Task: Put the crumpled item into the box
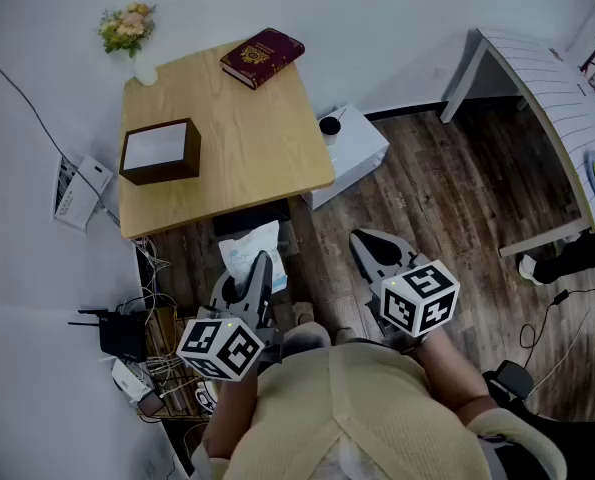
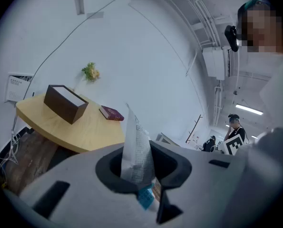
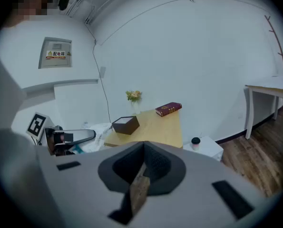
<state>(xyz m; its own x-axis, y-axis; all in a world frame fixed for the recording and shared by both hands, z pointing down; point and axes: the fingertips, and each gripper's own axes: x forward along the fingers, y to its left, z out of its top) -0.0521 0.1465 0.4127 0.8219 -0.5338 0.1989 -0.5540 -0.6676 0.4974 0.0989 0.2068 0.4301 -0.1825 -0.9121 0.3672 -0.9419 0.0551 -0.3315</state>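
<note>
Half done: your left gripper (image 1: 261,271) clamps the crumpled white plastic wrapper (image 2: 136,148), right gripper (image 1: 373,245) pressed together, empty; dark brown box (image 1: 160,152) at the desk (image 1: 257,138)'s left edge waits

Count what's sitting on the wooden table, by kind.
box: 1
book: 1
vase of flowers: 1
Total: 3

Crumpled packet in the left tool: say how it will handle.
Probably light and floppy: the crumpled packet looks like thin creased film, pinched at its lower end in the shut left tool. It may sag or flutter when swung. Dropped over the box, it likely lands softly, though it could catch on the rim.
</note>
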